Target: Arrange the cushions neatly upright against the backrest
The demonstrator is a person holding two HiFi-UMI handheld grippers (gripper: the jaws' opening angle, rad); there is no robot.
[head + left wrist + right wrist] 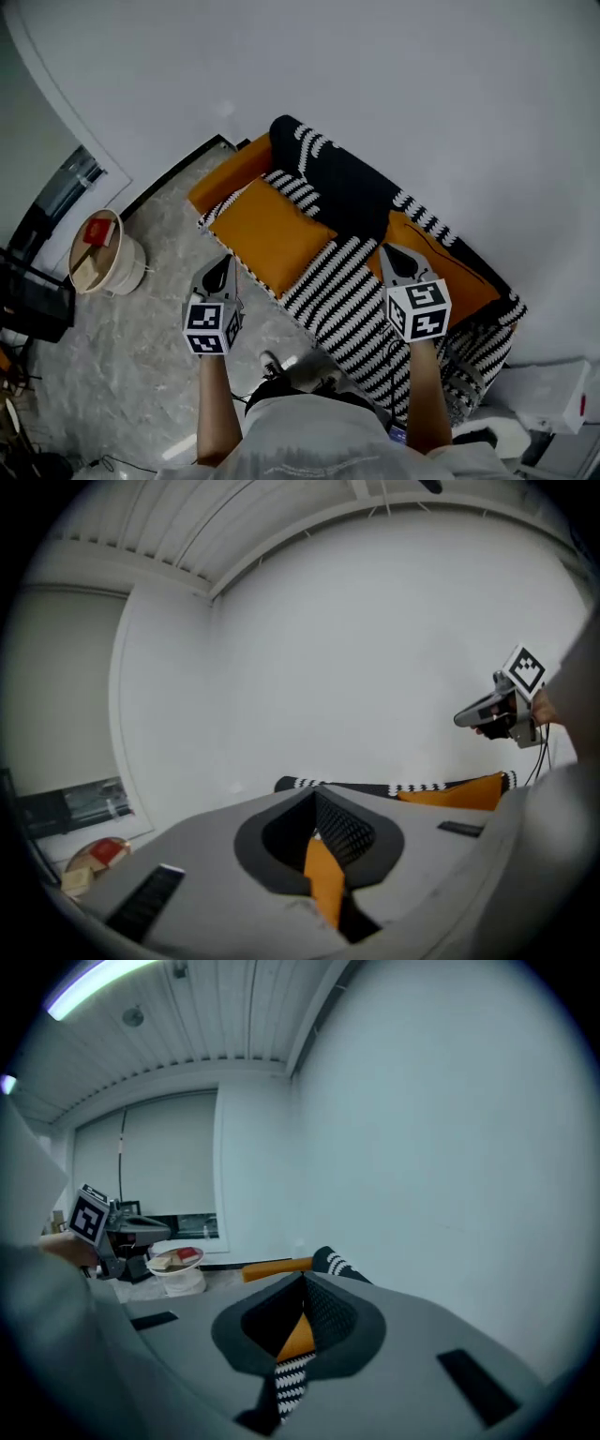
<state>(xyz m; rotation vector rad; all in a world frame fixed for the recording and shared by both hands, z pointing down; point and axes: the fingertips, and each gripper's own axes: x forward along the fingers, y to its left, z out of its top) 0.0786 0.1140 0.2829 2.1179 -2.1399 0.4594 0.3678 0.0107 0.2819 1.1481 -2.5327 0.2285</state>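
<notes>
Your left claw [219, 264] is fully closed on nothing. Your right claw [394, 253] is likewise closed and empty, both clear of the sofa [342, 307].

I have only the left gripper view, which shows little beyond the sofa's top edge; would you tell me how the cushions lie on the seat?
Observer: A large orange cushion lies flat on the left half of the seat, not upright.
Operator: Thank you. Is anything against the backrest yet?
Observer: Yes, a black cushion with striped bands leans against the backrest, near its middle.
Operator: And does the right gripper hold anything?
Observer: No. In its own view the right gripper has its jaws together with nothing between them.
</notes>
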